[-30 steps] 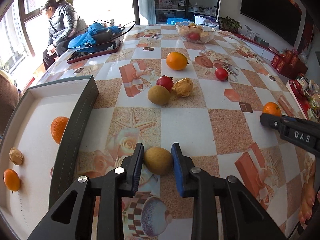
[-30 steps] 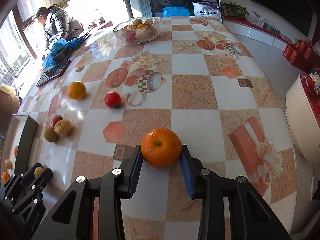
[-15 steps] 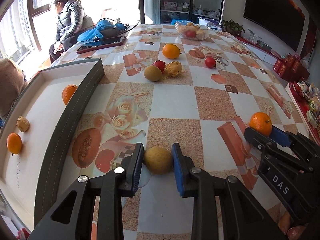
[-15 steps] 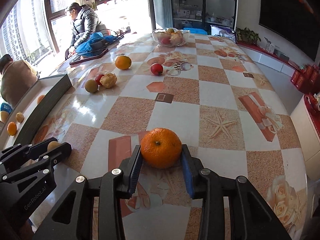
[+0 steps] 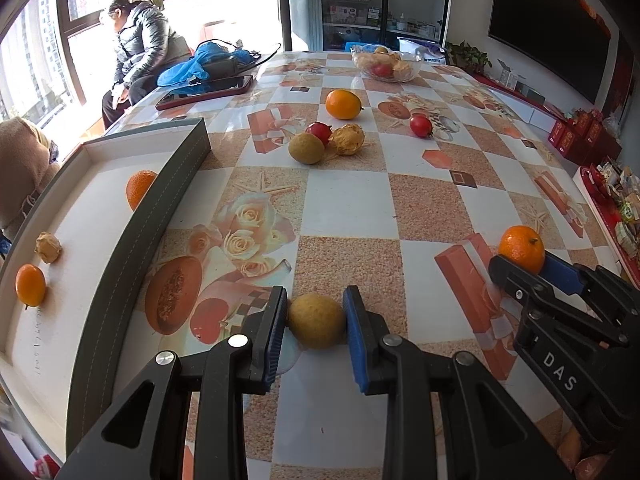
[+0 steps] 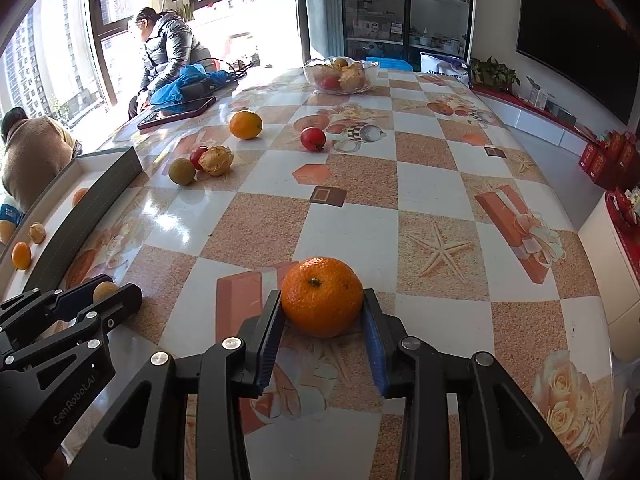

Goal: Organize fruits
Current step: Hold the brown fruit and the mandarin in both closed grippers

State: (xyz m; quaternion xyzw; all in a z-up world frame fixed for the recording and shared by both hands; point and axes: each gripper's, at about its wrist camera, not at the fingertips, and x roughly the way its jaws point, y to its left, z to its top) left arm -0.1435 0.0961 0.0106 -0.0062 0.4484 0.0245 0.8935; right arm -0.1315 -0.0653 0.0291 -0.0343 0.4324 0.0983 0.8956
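Note:
My left gripper (image 5: 316, 320) is shut on a small yellow-brown fruit (image 5: 317, 321), held above the table near the grey-walled tray (image 5: 160, 216). My right gripper (image 6: 323, 312) is shut on a mandarin (image 6: 322, 297); it also shows in the left wrist view (image 5: 521, 249). The tray holds two oranges (image 5: 140, 188) (image 5: 30, 285) and a wrinkled tan fruit (image 5: 48, 247). On the table lie an orange (image 5: 343, 104), a red fruit (image 5: 421, 125), and a cluster of a green-brown fruit (image 5: 306, 148), a red fruit (image 5: 319, 131) and a wrinkled fruit (image 5: 349, 139).
A glass bowl of fruit (image 5: 385, 65) stands at the far end. A tablet (image 5: 204, 91) and a blue bag (image 5: 212, 62) lie at the far left. A person (image 5: 140, 52) sits by the window. The table edge runs along the right (image 6: 584, 240).
Both grippers have drawn back toward the near end of the table and risen, each still holding its fruit. The tray now lies closer on the left.

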